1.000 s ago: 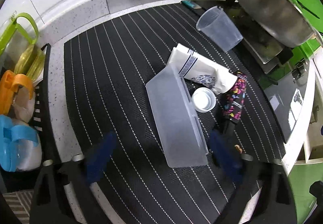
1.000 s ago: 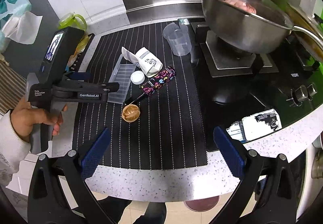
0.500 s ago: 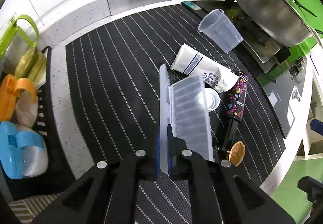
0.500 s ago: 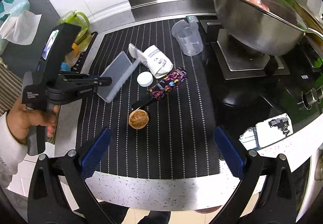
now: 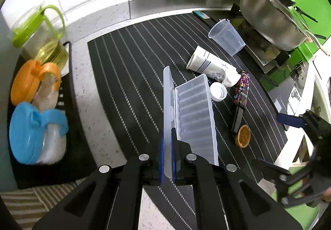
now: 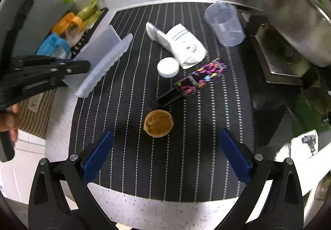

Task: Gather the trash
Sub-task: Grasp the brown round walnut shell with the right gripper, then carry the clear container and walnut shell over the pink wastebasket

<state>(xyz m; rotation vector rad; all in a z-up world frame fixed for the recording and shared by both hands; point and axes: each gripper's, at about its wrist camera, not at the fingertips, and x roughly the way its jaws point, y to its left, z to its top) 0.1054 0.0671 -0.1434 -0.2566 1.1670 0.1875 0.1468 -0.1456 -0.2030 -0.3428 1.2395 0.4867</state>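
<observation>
While clamped on the clear plastic tray [image 5: 194, 118], left claw [image 5: 168, 159] holds it tilted above the striped mat [image 5: 132, 68]. Right claw [image 6: 165, 153] wide, nothing gripped, above the walnut shell [image 6: 158, 123].

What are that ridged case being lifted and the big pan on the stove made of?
The ridged case looks like thin frosted plastic: translucent, with the mat's stripes dimly showing through it. The pan appears to be brushed stainless steel, grey with soft reflections; its lid seems to be glass.
</observation>
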